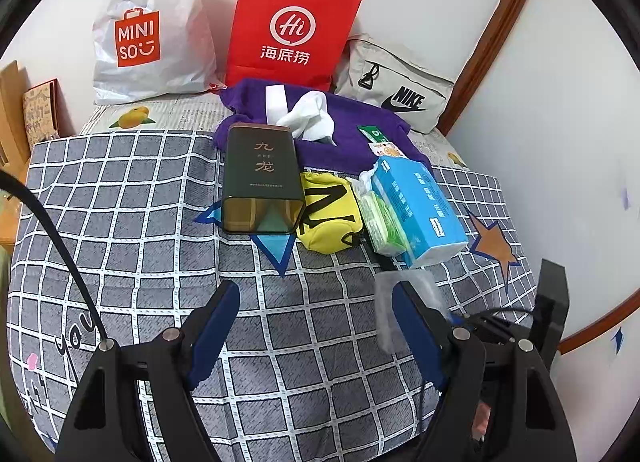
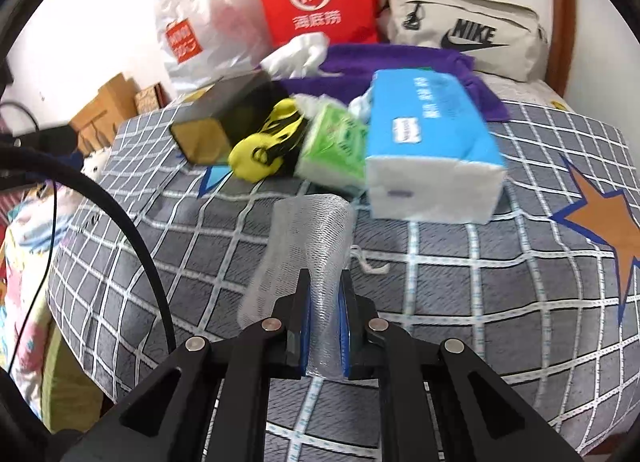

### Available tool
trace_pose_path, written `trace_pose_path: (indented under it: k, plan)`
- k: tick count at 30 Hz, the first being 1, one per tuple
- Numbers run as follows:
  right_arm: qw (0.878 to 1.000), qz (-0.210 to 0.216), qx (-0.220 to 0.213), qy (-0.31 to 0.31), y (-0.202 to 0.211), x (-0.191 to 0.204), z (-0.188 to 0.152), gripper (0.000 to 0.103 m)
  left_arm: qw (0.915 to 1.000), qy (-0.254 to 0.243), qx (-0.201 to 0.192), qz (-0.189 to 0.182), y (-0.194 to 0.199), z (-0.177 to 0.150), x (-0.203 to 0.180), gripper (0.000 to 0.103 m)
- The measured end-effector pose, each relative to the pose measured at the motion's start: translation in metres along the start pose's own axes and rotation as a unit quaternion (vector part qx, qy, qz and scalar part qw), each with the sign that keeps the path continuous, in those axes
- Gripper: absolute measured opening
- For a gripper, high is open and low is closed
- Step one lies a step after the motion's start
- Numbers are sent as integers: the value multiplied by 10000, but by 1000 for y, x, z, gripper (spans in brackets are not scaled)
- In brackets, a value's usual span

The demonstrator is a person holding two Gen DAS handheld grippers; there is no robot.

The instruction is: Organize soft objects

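White foam netting [image 2: 308, 246] sits clamped between our right gripper's [image 2: 325, 294] 2 fingers, held above the checked bedspread [image 2: 460, 302] near the blue tissue pack [image 2: 432, 141]; our left gripper [image 1: 316, 314] gapes wide, holding nothing.

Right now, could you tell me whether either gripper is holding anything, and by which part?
The right gripper is shut on the foam net, pinching its near end. The left gripper is open and holds nothing.

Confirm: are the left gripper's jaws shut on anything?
No. In the left wrist view the left gripper has its jaws spread wide over the checked bedspread, with nothing between them.
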State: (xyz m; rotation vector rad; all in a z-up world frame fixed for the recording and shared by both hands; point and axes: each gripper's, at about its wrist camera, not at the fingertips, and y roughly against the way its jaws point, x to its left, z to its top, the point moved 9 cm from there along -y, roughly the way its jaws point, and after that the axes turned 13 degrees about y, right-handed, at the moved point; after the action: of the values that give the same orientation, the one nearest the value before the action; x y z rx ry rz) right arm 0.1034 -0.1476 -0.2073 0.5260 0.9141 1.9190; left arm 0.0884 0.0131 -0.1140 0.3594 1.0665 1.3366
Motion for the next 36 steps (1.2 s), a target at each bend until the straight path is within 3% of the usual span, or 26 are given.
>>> trace_pose_path:
  k: [6, 8, 11, 13, 17, 20, 22, 23, 25, 29, 36]
  plan:
    - [9990, 98, 365, -226, -18, -10, -14, 16, 10000, -10, -1, -44, 0, -2, 0, 77]
    - [9994, 96, 288, -183, -17, -8, -14, 20, 10000, -6, 1, -64, 0, -2, -1, 77]
    - [9985, 406, 270, -260, -17, -1, -11, 45, 10000, -17, 29, -54, -2, -4, -2, 77]
    - [9975, 527, 229, -400, -16, 1, -10, 68, 10000, -43, 48, -51, -3, -5, -3, 77]
    - [9991, 287, 244, -183, -21, 6, -8, 71, 10000, -37, 59, -57, -4, -6, -3, 77]
    - [9996, -74, 226, 176, -25, 12, -6, 64, 10000, -40, 67, -57, -5, -5, -3, 77]
    - [9980, -247, 208, 549, -26, 19, -6, 33, 9999, -54, 76, -59, -6, -6, -3, 77]
    - [9971, -248, 201, 692, -25, 23, -6, 29, 9999, -69, 91, -60, -6, -7, -3, 77]
    - [9972, -57, 207, 712, -24, 28, -7, 5, 9999, -104, 107, -45, -8, -8, -4, 77]
    - [9982, 206, 215, 525, -18, 26, -9, 4, 9998, -113, 133, -50, -10, -10, -4, 77]
    - [9993, 24, -38, 368, 7, 6, 1, 4, 9996, -252, 75, -88, -10, -12, -10, 77]
